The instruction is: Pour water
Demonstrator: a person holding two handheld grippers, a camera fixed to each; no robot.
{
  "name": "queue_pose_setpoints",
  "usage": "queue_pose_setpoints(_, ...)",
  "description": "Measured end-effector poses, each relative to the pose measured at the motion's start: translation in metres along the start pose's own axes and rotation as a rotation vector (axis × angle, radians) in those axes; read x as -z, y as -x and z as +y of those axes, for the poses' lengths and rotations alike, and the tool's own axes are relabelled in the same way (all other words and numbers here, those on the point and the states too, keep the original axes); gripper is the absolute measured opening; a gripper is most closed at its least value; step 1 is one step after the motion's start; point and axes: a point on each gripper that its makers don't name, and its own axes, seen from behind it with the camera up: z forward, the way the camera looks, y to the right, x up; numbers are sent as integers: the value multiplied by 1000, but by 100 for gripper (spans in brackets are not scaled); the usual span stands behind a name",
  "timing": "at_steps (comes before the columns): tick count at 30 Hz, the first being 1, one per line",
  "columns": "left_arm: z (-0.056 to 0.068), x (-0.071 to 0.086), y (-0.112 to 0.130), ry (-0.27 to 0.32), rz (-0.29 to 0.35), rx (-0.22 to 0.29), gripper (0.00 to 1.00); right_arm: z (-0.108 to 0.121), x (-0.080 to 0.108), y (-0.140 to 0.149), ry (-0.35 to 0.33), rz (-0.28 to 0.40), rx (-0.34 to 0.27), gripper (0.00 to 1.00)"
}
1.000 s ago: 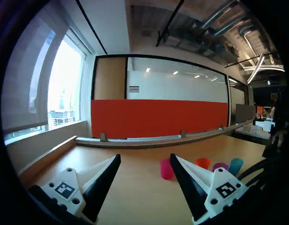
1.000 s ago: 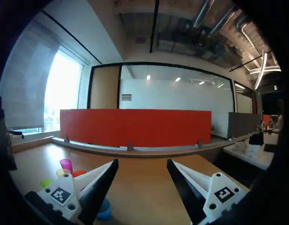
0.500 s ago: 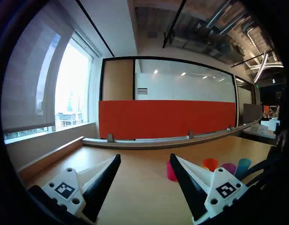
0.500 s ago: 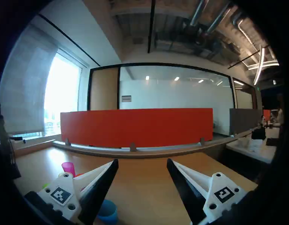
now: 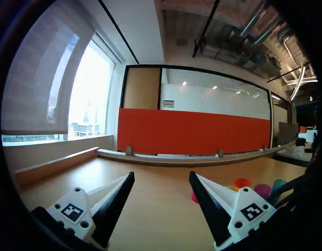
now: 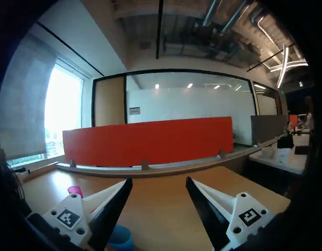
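Left gripper: wide, holding nothing.
Right gripper: wide, empty.
My plan: I go low to the near blue cup.

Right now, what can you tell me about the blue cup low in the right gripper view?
The blue cup looks like smooth light-blue plastic and stands upright on the wooden table, open rim upward. The dark finger of the open right gripper hides its left side, and its base is cut off. Nothing grips it; whether the finger touches it cannot be told. Its contents are hidden.
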Motion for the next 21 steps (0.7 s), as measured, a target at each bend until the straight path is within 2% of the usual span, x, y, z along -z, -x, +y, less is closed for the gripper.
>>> queue_pose_setpoints(9, -2, 2, 17, 2, 23, -23, 97, -5, -2, 0, 6, -10, 8, 99)
queue_pose_setpoints(15, -7, 2, 33, -4, -4, -23, 97, -7, -3, -2, 9, -11, 10, 99)
queue_pose_setpoints(21, -6, 2, 39, -6, -10, -33, 97, -7, -2, -1, 10, -14, 23, 99)
